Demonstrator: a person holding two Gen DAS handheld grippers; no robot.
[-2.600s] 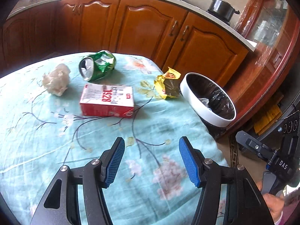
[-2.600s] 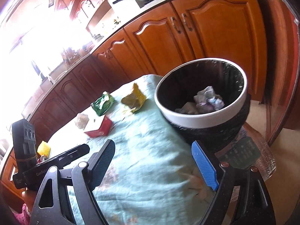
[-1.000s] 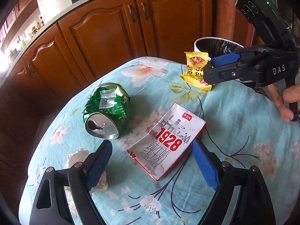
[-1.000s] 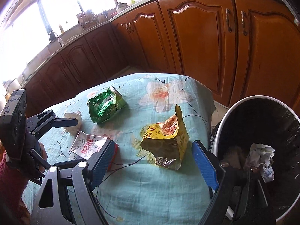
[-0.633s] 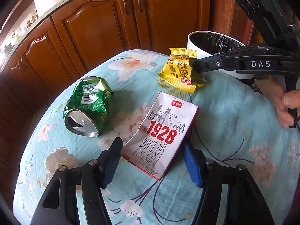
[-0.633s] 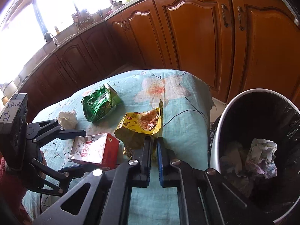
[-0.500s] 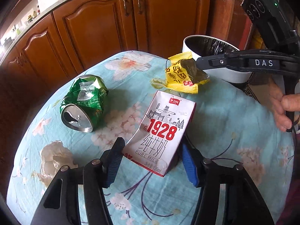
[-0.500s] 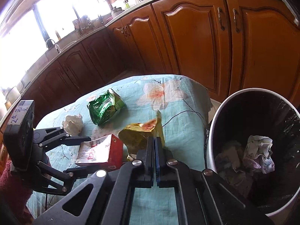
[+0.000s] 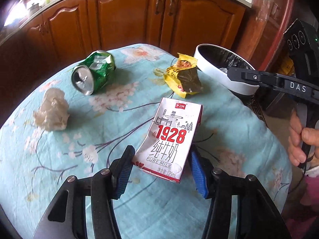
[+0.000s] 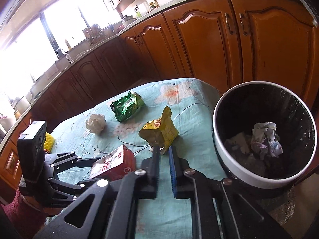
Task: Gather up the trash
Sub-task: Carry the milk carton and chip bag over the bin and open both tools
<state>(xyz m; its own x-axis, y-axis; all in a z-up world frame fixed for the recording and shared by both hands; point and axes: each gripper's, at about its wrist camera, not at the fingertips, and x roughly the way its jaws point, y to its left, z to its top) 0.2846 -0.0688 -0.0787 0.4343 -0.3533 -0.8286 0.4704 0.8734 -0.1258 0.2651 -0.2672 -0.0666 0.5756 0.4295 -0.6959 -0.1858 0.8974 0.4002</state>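
Right wrist view: right gripper (image 10: pixel 163 155) has lifted the yellow wrapper (image 10: pixel 159 131), still pinched, binward; left gripper (image 9: pixel 159 169) now clamps the milk carton (image 9: pixel 169 137).

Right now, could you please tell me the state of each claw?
Left claw: closed on the 1928 milk carton.
Right claw: nearly closed, pinching the yellow snack wrapper.
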